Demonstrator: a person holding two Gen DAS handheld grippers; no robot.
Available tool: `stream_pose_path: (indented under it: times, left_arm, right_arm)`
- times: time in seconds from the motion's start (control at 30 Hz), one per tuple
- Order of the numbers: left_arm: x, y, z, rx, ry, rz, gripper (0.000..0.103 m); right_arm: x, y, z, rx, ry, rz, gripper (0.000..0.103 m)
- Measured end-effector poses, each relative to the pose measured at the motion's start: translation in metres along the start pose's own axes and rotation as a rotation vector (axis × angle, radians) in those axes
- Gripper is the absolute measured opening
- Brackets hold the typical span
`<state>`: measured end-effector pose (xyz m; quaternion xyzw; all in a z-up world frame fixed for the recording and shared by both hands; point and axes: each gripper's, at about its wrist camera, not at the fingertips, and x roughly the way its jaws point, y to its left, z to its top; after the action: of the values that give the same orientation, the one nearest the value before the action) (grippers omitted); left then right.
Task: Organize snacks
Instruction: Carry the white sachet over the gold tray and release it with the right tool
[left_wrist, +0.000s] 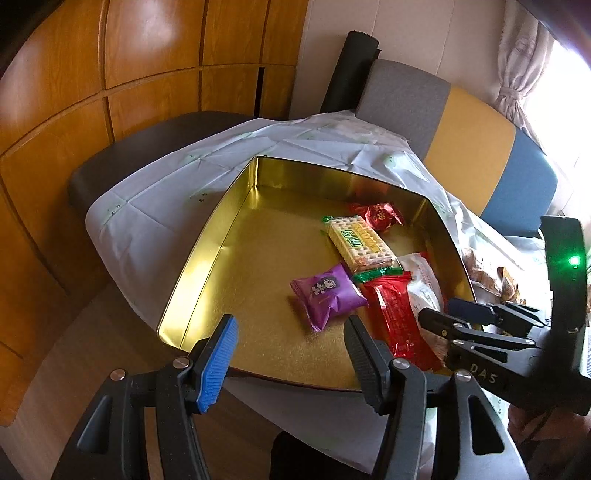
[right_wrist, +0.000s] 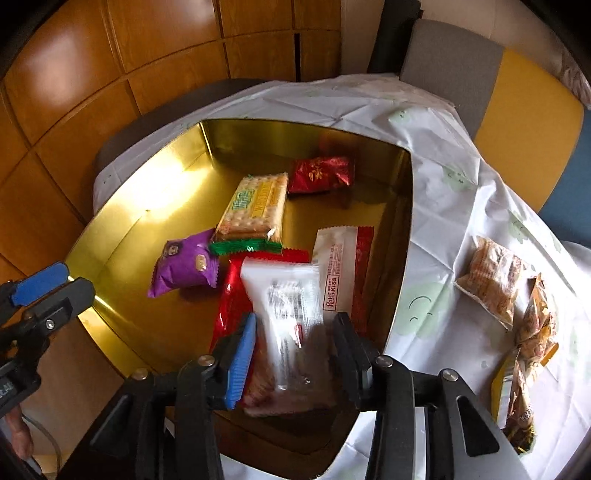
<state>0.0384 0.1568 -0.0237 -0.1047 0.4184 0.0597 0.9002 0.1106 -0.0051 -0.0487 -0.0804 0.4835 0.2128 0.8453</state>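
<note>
Gold tin (right_wrist: 122, 236) sitting on white cloth (right_wrist: 436, 192) over table.

Lying inside tin: cracker pack (right_wrist: 255, 206), purple packet (right_wrist: 184, 264), dark red packet (right_wrist: 319, 173), long red packet (left_wrist: 397, 314), white-and-red bar (right_wrist: 338, 266).

Left claw (left_wrist: 290, 350) hovering wide over near rim of tin, gripping nothing.

Right claw (right_wrist: 295, 354) standing partly parted over tin; blurred white wrapped snack (right_wrist: 286, 306) lying between pads (right_wrist: 242, 354), gaps showing both sides, no pressing.

Outside tin, to its right on cloth: brown snack bags (right_wrist: 493, 277), well apart from tin.

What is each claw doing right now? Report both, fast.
Left claw: open, empty, over the tin.
Right claw: open, white packet loose between its jaws.
</note>
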Motion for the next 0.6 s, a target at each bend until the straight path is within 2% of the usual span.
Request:
stream_pose_path:
  times: [0.33, 0.43, 0.6]
  left_arm:
    - [-0.006, -0.011, -0.002, 0.027, -0.011, -0.006, 0.061]
    - [-0.010, -0.016, -0.003, 0.045, -0.019, -0.012, 0.061]
    - [-0.014, -0.022, -0.005, 0.069, -0.025, -0.016, 0.061]
  right_arm:
    - [-0.031, 0.005, -0.005, 0.007, -0.103, 0.002, 0.045]
    - [-0.038, 0.007, -0.009, 0.007, -0.125, -0.003, 0.050]
    - [-0.046, 0.003, -0.016, 0.024, -0.141, -0.005, 0.050]
